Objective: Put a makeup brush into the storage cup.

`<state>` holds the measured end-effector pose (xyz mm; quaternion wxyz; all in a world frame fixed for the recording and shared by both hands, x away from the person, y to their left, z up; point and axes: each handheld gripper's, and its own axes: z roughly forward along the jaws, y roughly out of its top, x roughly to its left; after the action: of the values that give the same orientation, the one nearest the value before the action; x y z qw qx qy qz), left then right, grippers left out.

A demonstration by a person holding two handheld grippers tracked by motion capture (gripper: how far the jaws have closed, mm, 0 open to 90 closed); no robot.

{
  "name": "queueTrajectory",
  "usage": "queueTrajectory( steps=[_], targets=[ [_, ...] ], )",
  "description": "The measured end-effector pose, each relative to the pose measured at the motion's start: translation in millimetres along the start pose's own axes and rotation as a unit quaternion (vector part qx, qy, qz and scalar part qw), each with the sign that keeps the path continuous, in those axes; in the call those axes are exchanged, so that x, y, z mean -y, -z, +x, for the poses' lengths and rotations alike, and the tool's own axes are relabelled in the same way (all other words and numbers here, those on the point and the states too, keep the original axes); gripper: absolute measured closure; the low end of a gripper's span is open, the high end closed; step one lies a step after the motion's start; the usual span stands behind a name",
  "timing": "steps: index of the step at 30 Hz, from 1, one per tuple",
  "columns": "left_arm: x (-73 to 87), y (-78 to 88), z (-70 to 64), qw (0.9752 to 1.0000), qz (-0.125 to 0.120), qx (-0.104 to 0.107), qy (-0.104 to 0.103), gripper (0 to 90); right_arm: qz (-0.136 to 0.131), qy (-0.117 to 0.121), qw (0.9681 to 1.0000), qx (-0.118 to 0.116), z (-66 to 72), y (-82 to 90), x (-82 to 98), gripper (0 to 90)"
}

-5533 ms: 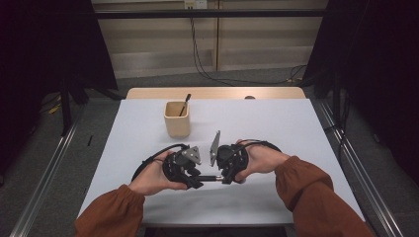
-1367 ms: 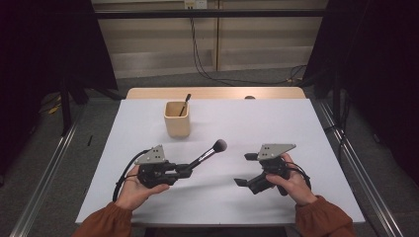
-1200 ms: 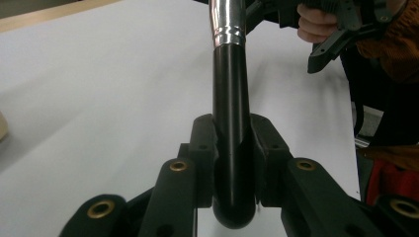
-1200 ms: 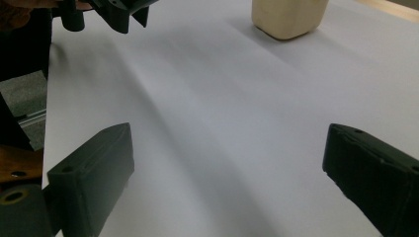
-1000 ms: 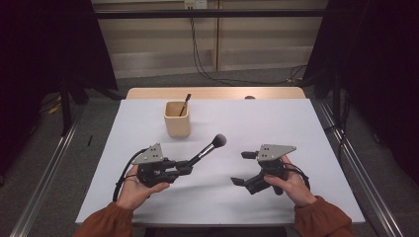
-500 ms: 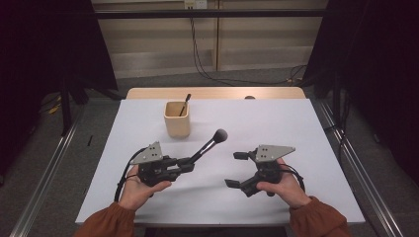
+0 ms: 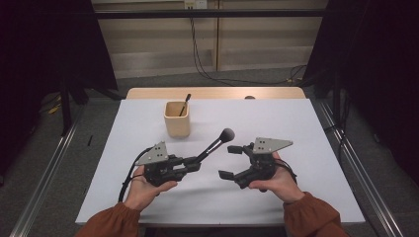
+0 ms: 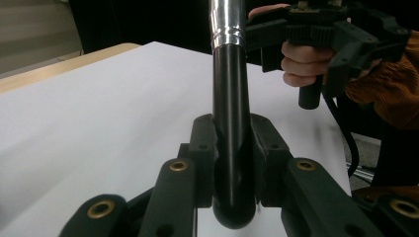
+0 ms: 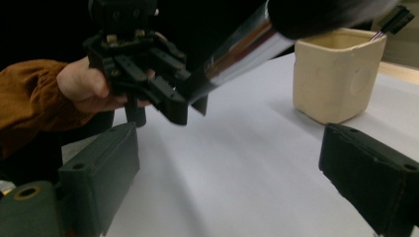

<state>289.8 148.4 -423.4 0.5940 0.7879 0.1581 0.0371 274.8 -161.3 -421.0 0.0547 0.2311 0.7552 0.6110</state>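
Above the table (image 7: 296,123), left gripper (image 7: 193,164) jaws clamp a makeup brush (image 7: 216,143); right gripper (image 7: 230,162) jaws gape empty

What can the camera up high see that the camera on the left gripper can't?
Seen from the high view but not the left gripper view: the beige cup with a thin stick in it, the brush's fluffy dark tip, and the left gripper from outside.

Seen from the left gripper view but not the high one: a close look at its fingers squeezed around the brush handle, with the rounded end poking out below.

Both show: the white table, the brush, and the right gripper with its fingers apart, holding nothing.
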Motion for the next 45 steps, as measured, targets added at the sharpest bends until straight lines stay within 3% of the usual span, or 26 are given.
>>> queueTrajectory(
  steps=[7, 16, 26, 40, 45],
  targets=[
    [-0.5, -10.7, -0.8, 1.0000, 0.000, 0.007, -0.004, 74.5, -0.020, -0.011, 0.9997, -0.009, -3.5, -5.2, -6.7, 22.4],
    [3.8, -18.2, -5.3, 0.9998, 0.010, 0.019, -0.007, 74.5, -0.026, -0.027, 0.9992, -0.014, -5.4, -6.5, -6.0, 35.8],
    [4.9, -20.6, -7.2, 0.9995, 0.014, 0.026, -0.012, 74.4, -0.039, -0.041, 0.9981, -0.025, -8.3, -5.8, -4.6, 60.5],
    [7.4, -25.3, -7.9, 0.9992, 0.024, 0.023, -0.024, 73.6, -0.059, -0.089, 0.9923, -0.062, -12.5, -6.0, -4.2, 69.0],
    [7.9, -24.2, -8.3, 0.9997, 0.012, 0.011, -0.018, 71.1, -0.064, -0.084, 0.9921, -0.067, -11.3, -6.8, -4.6, 71.1]
  ],
)
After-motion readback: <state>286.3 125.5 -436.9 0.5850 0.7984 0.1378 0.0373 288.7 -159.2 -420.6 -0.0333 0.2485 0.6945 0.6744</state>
